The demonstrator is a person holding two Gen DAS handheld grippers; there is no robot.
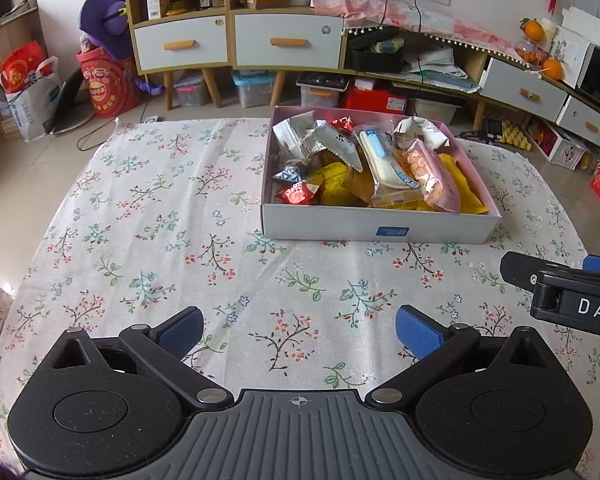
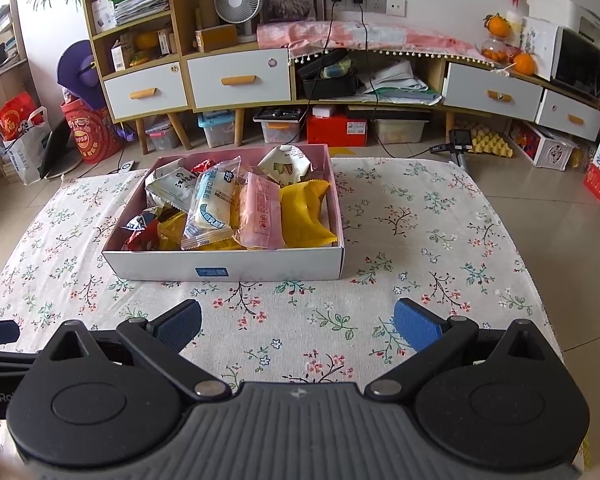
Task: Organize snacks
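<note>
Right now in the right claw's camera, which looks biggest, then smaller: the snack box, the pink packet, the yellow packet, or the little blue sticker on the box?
1. Snack box, by far the largest.
2. Pink packet and yellow packet: they look about alike, and they overlap, so I won't rank them.
3. Blue sticker, smallest.

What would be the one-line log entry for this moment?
left gripper: open, empty | right gripper: open, empty | snacks: in box

Both my claws wide open, holding nothing.
My left gripper (image 1: 299, 334) and right gripper (image 2: 297, 326) point toward 12 o'clock; the right one's fingers (image 1: 518, 270) sit at my left's 3 o'clock.
</note>
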